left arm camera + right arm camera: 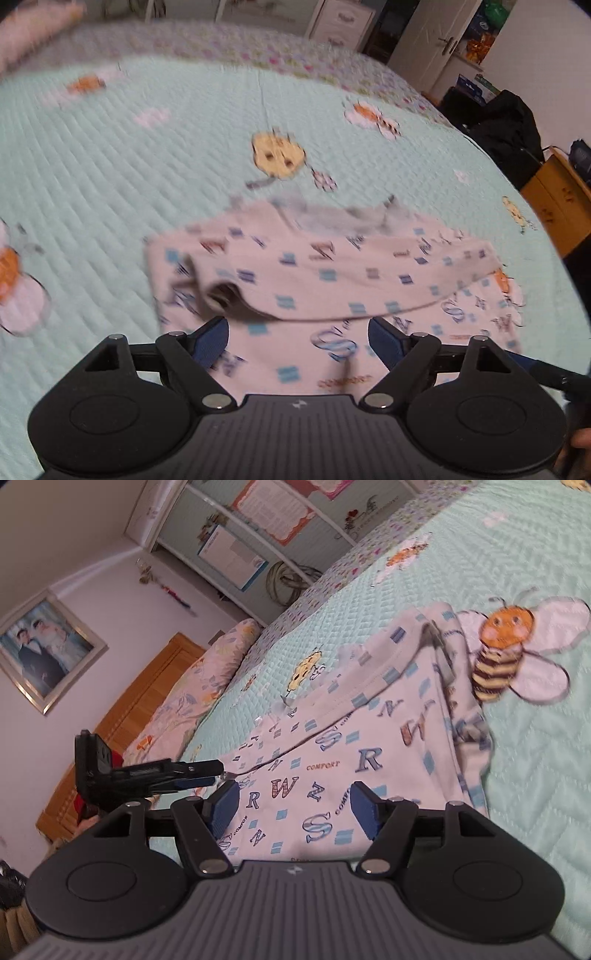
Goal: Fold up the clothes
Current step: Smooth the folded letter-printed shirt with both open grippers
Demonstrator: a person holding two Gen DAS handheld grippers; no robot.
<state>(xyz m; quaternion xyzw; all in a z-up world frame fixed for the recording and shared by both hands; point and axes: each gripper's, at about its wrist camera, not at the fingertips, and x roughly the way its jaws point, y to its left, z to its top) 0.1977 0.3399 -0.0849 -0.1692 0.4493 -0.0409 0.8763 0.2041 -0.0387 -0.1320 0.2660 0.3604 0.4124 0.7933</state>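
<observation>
Shirt is spread on quilt, long axis crosswise, directly ahead of both grippers; left gripper and right gripper are held wide, empty.

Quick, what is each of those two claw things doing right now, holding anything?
Left gripper: open, holding nothing, above the printed garment.
Right gripper: open, holding nothing, over the same garment.
</observation>
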